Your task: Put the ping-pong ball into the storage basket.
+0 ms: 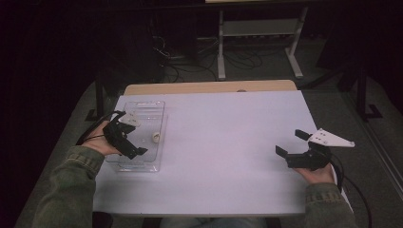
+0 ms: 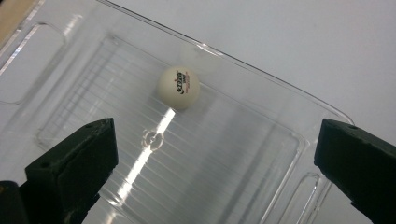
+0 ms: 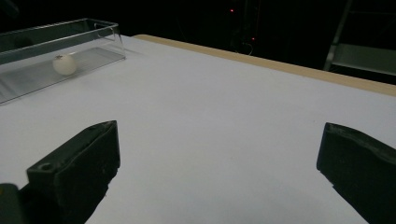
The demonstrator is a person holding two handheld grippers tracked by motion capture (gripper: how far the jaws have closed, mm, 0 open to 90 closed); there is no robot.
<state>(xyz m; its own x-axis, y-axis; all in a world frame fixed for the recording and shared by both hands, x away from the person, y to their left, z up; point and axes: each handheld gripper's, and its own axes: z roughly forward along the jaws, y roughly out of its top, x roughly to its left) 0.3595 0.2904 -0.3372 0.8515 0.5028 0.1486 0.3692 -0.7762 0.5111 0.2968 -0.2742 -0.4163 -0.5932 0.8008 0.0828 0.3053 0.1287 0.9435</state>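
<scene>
The left gripper [image 1: 127, 135] hangs over the clear plastic tray [image 1: 161, 107] with its jaws spread wide and nothing between them; in the left gripper view the two black jaws stand far apart at the bottom corners, and the white ping-pong ball [image 2: 178, 87] lies beyond them on the ribbed floor of the tray, apart from both jaws and close to the tray's far wall; seen from above, that same ball [image 1: 155, 137] sits just beyond the left gripper's tips, inside the tray and toward its table-centre side; the right gripper [image 1: 295, 144] rests well away across the white table [image 1: 228, 142], jaws likewise wide and empty, pointed over bare tabletop with the tray and ball [image 3: 64, 64] far off to its upper left; judged from how things lie, the placing of the ball in the tray looks done, since it rests free on the tray floor and neither gripper touches it; what seems left, if anything, is to draw the left gripper clear of the tray; whether more balls are to follow cannot be told.
</scene>
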